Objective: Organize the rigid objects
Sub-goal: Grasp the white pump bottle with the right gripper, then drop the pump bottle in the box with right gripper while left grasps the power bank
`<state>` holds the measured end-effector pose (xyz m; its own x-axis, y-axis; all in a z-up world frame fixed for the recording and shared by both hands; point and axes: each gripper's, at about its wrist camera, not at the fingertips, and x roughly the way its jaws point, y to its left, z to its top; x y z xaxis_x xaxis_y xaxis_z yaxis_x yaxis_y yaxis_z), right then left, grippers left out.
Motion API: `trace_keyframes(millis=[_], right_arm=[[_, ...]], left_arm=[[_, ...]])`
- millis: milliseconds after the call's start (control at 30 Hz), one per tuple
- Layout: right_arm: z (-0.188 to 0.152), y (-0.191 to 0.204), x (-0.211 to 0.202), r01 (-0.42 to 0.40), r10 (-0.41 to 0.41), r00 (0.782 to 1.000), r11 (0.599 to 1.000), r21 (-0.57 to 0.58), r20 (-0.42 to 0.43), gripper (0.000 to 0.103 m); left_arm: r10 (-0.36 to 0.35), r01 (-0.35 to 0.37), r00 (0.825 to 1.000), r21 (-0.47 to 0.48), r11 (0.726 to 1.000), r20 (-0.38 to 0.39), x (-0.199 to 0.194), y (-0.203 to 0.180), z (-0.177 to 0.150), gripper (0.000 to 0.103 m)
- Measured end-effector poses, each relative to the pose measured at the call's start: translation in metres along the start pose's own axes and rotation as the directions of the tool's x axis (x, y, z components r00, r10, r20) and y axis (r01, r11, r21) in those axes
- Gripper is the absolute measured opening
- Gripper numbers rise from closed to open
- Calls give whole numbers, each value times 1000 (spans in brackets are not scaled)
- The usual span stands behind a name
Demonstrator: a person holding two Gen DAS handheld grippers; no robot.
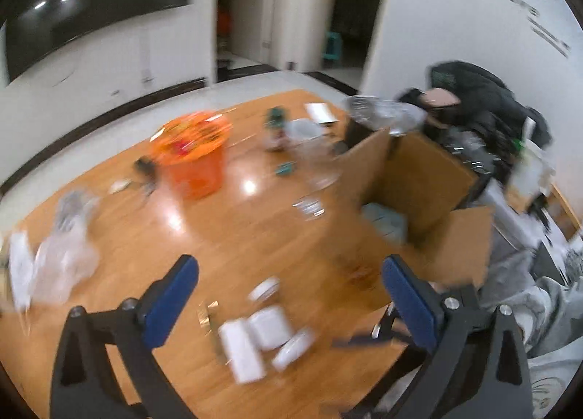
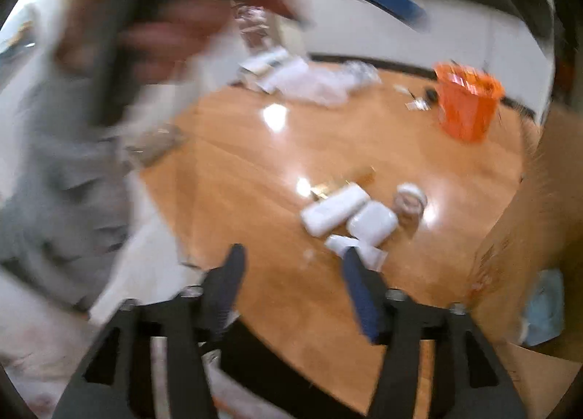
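Note:
Both views are motion-blurred. Several small white rigid items lie together on the wooden table (image 1: pixel 226 236): a long white box (image 1: pixel 242 353) (image 2: pixel 333 209), a rounded white case (image 1: pixel 271 324) (image 2: pixel 371 224) and a round white jar (image 1: pixel 264 289) (image 2: pixel 410 200). My left gripper (image 1: pixel 291 276) is open and empty, above the table just beyond these items. My right gripper (image 2: pixel 293 258) is open and empty, close in front of the white items. An open cardboard box (image 1: pixel 411 185) (image 2: pixel 539 207) stands at the right.
An orange bucket (image 1: pixel 193 156) (image 2: pixel 466 105) holding small items stands further back. Clear plastic bags (image 1: pixel 58 255) (image 2: pixel 320 81) lie at the table's left edge. Clear containers (image 1: pixel 313 160) sit near the cardboard box. A person in dark clothes (image 1: pixel 470 98) sits beyond the box.

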<state>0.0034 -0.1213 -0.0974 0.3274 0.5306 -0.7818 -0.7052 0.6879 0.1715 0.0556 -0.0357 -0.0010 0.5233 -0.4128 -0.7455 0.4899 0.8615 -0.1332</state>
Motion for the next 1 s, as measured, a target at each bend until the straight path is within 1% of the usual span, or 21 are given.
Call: trace_keyframes(millis=[33,67,100,167,300,367,400,433,533,567,633,667,733,767,833,867,900,967,1000], right_arm=[[0,-6,16,46,-45,999,998,35,-19,66],[-1,-10,27,67,-65,997,996,53,-32,67],[-2,-13,37,88,-85,995,994,64,-42,72],[-3,-19,58,157,-152,986,985,78,-65,79],[1,-26,80,182,-174,980,978,97,-94,80],[1,-20,85,233,-228,971,970,71,-79,78],[2,-19,86,249,-244,967,966,64,-80,67],[1,-18,85,258,-253,964,964,64,-77,62],[4,-17,82,268,-264,962,962,48,-72,62],[6,-13,80,260,-258,965,965,44,-58,62],[12,-5,66,241,-240,970,970,16,-23,62],[18,1,53,219,-219,976,976,1,4,62],[30,9,22,167,-167,984,986,-4,61,62],[40,11,0,146,-144,984,989,-6,107,62],[53,10,-40,143,-141,971,990,7,192,62],[60,3,-65,150,-153,957,988,30,245,62],[63,-5,-86,161,-171,945,985,59,279,62],[65,-24,-116,192,-221,924,974,121,311,62],[63,-36,-128,223,-263,912,962,157,315,62]], left_arm=[[15,-15,1000,-23,1000,0,-1,10,-11,100],[37,-37,999,-55,998,2,-2,22,-26,100],[55,-55,998,-77,996,0,-2,31,-38,100],[88,-87,996,-113,990,-4,-1,46,-57,100],[139,-138,990,-181,974,-10,5,66,-94,100],[151,-150,988,-205,967,-9,8,70,-105,100],[149,-146,989,-218,965,-6,9,72,-112,100],[146,-143,989,-227,963,-4,9,73,-116,100],[145,-142,989,-255,956,-10,15,79,-126,100],[144,-143,989,-261,955,-13,16,80,-130,100],[140,-141,990,-272,952,-21,19,82,-138,100],[136,-138,990,-277,951,-25,21,83,-142,100],[121,-125,992,-280,952,-32,25,82,-147,100],[111,-116,993,-274,955,-34,29,78,-149,100],[95,-101,995,-265,959,-37,36,71,-150,100],[84,-91,996,-262,961,-40,40,68,-150,100],[71,-80,997,-261,962,-45,47,64,-150,98],[49,-63,997,-258,964,-59,59,58,-151,88],[36,-52,997,-258,965,-66,66,55,-151,79]])
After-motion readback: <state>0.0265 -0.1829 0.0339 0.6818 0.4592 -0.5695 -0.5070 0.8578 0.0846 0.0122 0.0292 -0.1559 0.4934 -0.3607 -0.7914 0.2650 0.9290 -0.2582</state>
